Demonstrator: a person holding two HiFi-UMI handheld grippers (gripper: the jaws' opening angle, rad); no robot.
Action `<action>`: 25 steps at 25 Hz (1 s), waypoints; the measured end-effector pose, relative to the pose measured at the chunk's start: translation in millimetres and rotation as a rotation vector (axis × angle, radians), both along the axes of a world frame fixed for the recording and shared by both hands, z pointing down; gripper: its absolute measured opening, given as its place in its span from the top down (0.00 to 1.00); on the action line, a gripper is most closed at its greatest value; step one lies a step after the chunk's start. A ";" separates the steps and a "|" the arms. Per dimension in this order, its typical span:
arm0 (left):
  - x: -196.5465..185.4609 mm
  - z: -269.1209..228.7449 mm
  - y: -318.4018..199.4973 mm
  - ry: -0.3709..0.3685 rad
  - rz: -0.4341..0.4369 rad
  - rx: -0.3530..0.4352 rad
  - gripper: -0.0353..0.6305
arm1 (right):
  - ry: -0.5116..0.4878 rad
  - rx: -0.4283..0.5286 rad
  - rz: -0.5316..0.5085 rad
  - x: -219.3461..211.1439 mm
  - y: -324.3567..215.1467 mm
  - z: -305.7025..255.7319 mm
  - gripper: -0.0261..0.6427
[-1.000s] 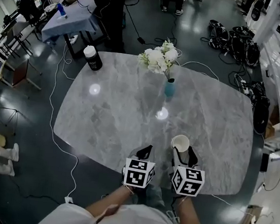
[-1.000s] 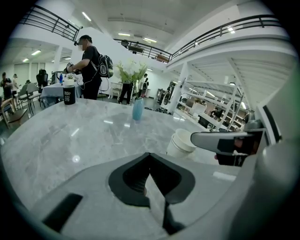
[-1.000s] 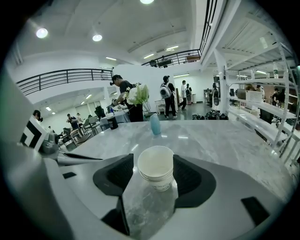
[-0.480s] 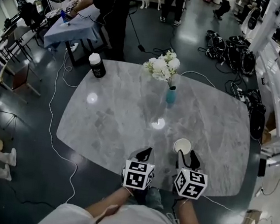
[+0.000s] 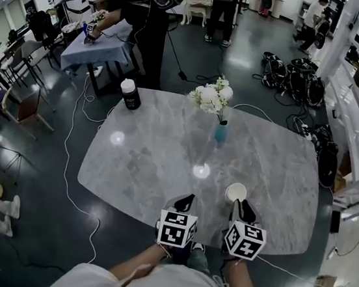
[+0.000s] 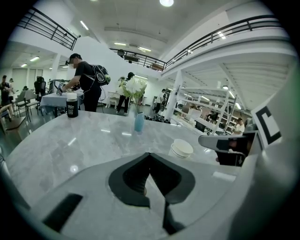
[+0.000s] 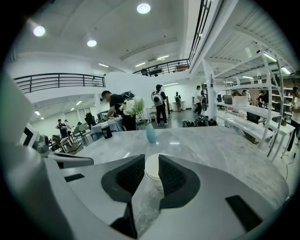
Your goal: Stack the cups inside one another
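A white paper cup stands near the front edge of the grey marble table; its rim looks layered, like nested cups. My right gripper reaches it from the near side. Its jaws have just been closing, and in the right gripper view the pads press both sides of the cup held in the right gripper. My left gripper hovers a little left of the cup, apart from it. The left gripper is shut with nothing between its tips.
A blue vase with white flowers stands at the table's far middle. A black tumbler with a white lid sits at the far left corner. People work at a small table beyond. Cables and bags lie on the floor.
The right jaws have narrowed from wide open onto the white cup. Both grippers sit slightly lower in the head view, which now shows more of the room beyond the table.
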State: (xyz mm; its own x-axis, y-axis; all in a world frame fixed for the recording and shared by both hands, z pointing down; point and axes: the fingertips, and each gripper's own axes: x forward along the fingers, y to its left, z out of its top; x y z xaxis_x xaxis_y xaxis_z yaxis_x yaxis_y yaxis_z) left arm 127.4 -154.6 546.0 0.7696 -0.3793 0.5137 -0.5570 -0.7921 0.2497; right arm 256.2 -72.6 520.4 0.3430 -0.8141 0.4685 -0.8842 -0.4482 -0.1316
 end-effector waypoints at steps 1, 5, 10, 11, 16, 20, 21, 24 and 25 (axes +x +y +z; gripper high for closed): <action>-2.2 -1.6 0.2 0.002 0.001 0.003 0.95 | 0.001 0.000 0.002 -1.7 0.2 -0.9 0.83; -12.6 -8.0 1.6 0.011 0.009 0.012 0.95 | 0.011 -0.004 0.012 -10.4 0.6 -5.1 0.90; -25.0 -12.2 8.2 0.022 0.030 0.021 0.95 | 0.010 0.009 0.043 -18.5 8.3 -11.2 0.92; -27.7 -11.9 10.5 0.023 0.037 0.020 0.95 | 0.012 0.012 0.057 -19.5 12.5 -12.8 0.92; -34.8 -9.3 25.2 0.027 0.086 0.020 0.95 | 0.021 0.034 0.137 -23.4 43.9 -21.0 0.92; -34.7 -16.6 39.2 0.044 0.109 0.022 0.95 | 0.018 0.034 0.167 -31.7 67.6 -22.4 0.92; -34.7 -19.7 43.4 0.052 0.114 0.024 0.95 | 0.015 0.032 0.169 -34.1 71.6 -21.5 0.92; -33.1 -27.4 56.8 0.067 0.136 0.045 0.95 | 0.010 0.036 0.170 -38.4 78.8 -20.3 0.92; -31.9 -28.9 61.3 0.068 0.141 0.054 0.95 | 0.012 0.042 0.167 -38.7 80.4 -21.3 0.92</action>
State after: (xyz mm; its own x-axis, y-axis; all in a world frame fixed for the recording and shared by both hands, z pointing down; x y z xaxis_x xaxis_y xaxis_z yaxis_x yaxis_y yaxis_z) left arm 95.4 -93.2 517.1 0.8495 -0.2911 0.4401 -0.4229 -0.8744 0.2379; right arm 217.5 7.8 499.1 0.4802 -0.7643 0.4304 -0.7997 -0.5831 -0.1434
